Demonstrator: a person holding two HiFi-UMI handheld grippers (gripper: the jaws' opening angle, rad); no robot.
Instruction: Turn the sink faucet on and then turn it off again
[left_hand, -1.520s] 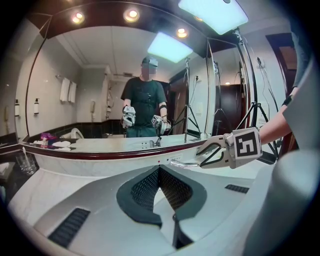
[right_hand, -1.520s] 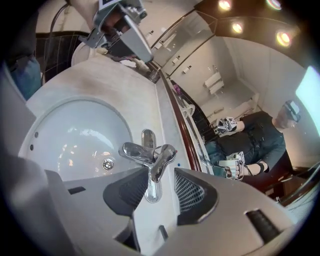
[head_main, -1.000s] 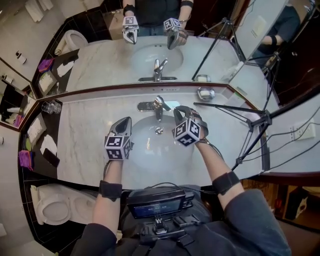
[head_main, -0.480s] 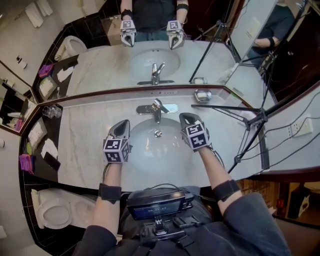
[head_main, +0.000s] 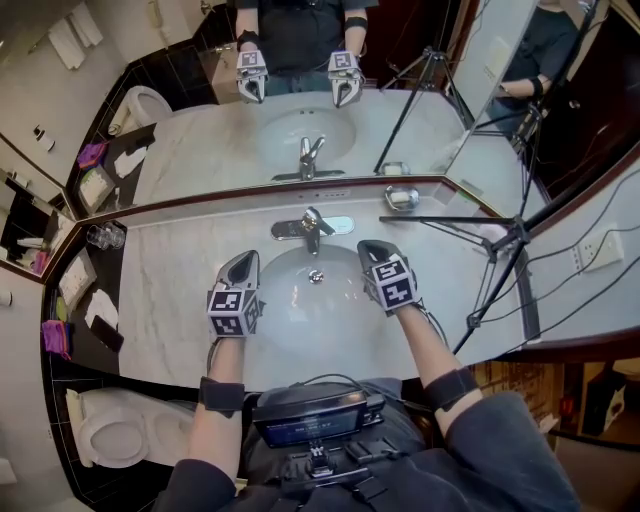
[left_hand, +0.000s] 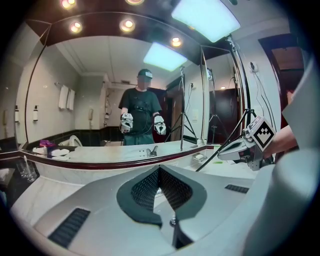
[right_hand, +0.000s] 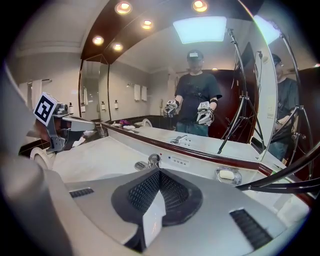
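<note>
Where the oval sink (head_main: 290, 320) is sunk into the pale marble counter (head_main: 175, 290), the chrome faucet (head_main: 312, 228) stands at the basin's back rim, just below the mirror (head_main: 200, 140), and neither tool touches it. Left gripper (head_main: 243, 259): over the basin's left edge, jaws pressed together, nothing between them. Right gripper (head_main: 368, 246): over the basin's right edge, jaws likewise together and empty, tip near the faucet but apart from it. Drain (head_main: 316, 276): centre of the bowl, between the two grippers. Soap dish (head_main: 402, 199): on the counter to the right of the faucet, against the mirror. Tripod (head_main: 505, 240): dark legs over the counter's right end. Whether water runs cannot be told.
</note>
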